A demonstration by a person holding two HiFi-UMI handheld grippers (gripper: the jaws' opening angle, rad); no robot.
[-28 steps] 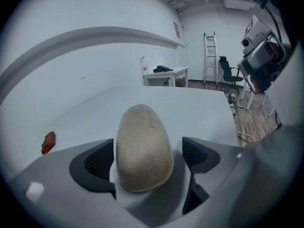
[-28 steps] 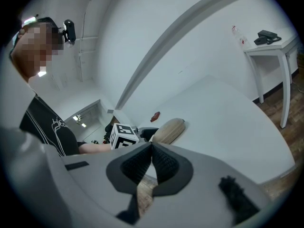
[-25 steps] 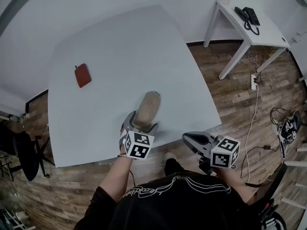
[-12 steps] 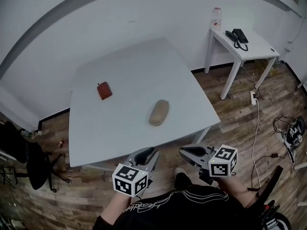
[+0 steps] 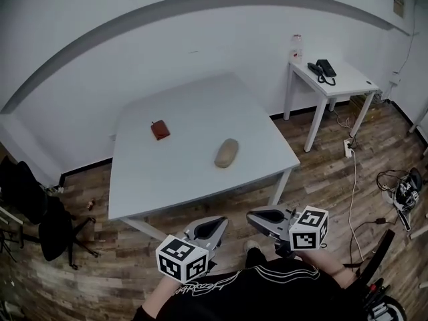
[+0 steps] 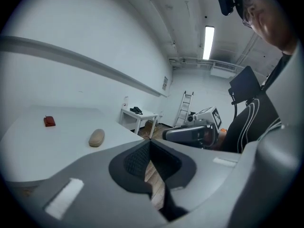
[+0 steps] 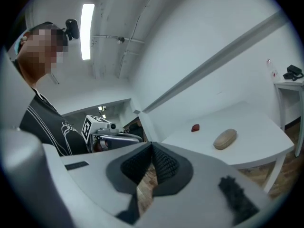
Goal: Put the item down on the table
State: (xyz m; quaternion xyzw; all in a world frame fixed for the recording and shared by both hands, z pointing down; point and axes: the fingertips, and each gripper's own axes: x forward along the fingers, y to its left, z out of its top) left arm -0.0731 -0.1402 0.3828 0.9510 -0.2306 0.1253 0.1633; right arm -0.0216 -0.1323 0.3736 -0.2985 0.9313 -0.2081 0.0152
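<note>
A tan oval case (image 5: 227, 153) lies free on the white table (image 5: 194, 172), also seen in the left gripper view (image 6: 96, 137) and the right gripper view (image 7: 224, 139). A small red pouch (image 5: 160, 130) lies farther back on the table. My left gripper (image 5: 212, 225) is held off the table's near edge, over the wooden floor; its jaws (image 6: 150, 144) are shut with nothing between them. My right gripper (image 5: 257, 217) hangs beside it, its jaws (image 7: 152, 146) shut and empty too. Both are well short of the case.
A small white side table (image 5: 348, 89) with a black telephone (image 5: 326, 69) and a bottle (image 5: 295, 43) stands at the back right. A black chair (image 5: 40, 226) is at the left. Cables and a power strip (image 5: 349, 146) lie on the floor at the right.
The left gripper let go of the tan case, drew back off the table and shut. The case now lies alone on the table. The view has backed away from the table.
</note>
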